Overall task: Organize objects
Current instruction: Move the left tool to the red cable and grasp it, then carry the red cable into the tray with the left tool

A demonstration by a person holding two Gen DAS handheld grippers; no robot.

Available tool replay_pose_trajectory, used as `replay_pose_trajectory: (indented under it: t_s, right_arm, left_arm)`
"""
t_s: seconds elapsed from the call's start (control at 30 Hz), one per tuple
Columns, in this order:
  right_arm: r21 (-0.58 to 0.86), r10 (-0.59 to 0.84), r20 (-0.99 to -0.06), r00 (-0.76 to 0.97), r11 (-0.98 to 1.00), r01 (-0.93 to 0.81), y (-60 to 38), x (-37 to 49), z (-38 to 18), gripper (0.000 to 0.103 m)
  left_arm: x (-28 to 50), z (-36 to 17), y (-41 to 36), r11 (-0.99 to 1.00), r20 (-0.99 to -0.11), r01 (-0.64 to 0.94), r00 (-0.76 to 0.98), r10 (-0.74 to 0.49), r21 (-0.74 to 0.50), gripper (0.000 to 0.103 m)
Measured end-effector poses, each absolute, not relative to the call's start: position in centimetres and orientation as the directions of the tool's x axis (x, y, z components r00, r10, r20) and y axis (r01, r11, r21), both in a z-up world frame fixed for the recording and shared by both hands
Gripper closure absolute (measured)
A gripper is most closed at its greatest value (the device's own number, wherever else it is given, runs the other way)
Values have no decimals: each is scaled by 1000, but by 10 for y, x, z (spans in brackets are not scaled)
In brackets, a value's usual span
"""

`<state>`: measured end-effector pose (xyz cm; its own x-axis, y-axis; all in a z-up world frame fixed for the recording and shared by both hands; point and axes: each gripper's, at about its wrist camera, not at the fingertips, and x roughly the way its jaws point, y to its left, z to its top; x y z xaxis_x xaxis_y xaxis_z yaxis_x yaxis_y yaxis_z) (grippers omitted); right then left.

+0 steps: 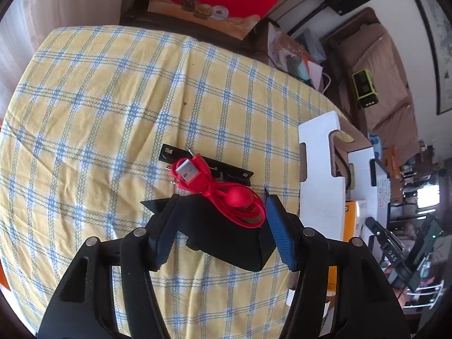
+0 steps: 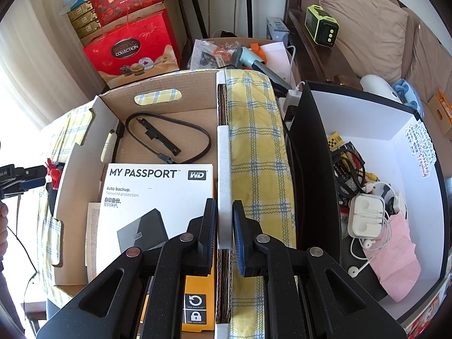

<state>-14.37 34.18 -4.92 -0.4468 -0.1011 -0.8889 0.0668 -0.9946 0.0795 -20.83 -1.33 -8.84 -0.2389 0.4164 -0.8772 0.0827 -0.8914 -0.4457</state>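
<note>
A: What has the left gripper (image 1: 220, 212) got?
B: Its blue-padded fingers (image 1: 278, 233) stand fairly wide apart around a matte black box-shaped device (image 1: 226, 240), and a bundled red USB cable (image 1: 214, 186) lies on top of the device. Whether the pads actually press its sides, I cannot tell.
A: Where is all that?
B: Above the yellow-and-blue checked tablecloth (image 1: 113, 99), with a flat black bracket strip (image 1: 169, 152) lying on the cloth just beyond it. The white-faced cardboard box (image 1: 313, 152) stands to the right.
A: And the right gripper (image 2: 224, 226)?
B: Closed narrowly on the right wall of that cardboard box (image 2: 224, 141), one finger inside, one outside.
A: What is in the box?
B: A white "MY PASSPORT" hard-drive carton (image 2: 158, 195) at the near end, a looped black cable (image 2: 169, 135) farther back. To the right, a black-walled white bin (image 2: 367, 118) holds white earphones (image 2: 367, 220) and tangled cords.
</note>
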Motion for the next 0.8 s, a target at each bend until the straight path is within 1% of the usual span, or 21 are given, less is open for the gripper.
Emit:
replay_pose_trajectory:
  t_s: [0.1,0.13,0.23,0.3,0.4,0.43,0.47,0.53,0.57,0.67,0.8]
  right_arm:
    - [77,-99,-889,-447,-995,68,342,-144,-49,90]
    - [78,-100,-889,-447,-995,68,342,-144,-49,90]
    - [79,-100,-889,-447,-995,66,341,-144,-49,90]
    - [78,-99,-889,-447,-995,66,342,-144,-49,90]
    - [73,-95,-889,-448,-995,66,341,-145,-49,90]
    - [72,-94,-889,-448,-995,67,341,-145,-49,90]
    - [72,-95,-889,-448,-995,67,341,-145,-49,90]
    - [76,-97,-889,-447,-995,65,341,-145,-49,90]
    - [78,-98,-889,-447,-995,64,341,-145,-49,90]
    - [78,-99,-888,-448,-995,64,342,-144,-49,90]
    - [80,-101,-888,-449,-995,64,342,-144,-49,90]
  left_arm:
    - [-213,-94,-4,-899,-892,109,-224,393,-424,46]
    - [-214,-95,0,-899,-892,112,-222,393,-424,45]
    - [-216,-99,11,-909,-901,109,-223,372,-402,34]
    - [-218,-99,19,-926,-912,91,-234,337,-366,32]
    - [-221,-100,26,-944,-925,79,-241,294,-320,32]
    - [-221,-99,26,-951,-929,76,-247,275,-301,38]
    - [-221,-99,27,-960,-936,72,-254,245,-271,55]
    - [-220,-99,27,-969,-942,56,-254,220,-241,68]
    - [-220,-99,25,-964,-937,52,-252,241,-261,72]
    - [-218,-98,18,-952,-927,59,-250,278,-302,77]
    - [-212,-83,14,-949,-915,32,-279,292,-313,78]
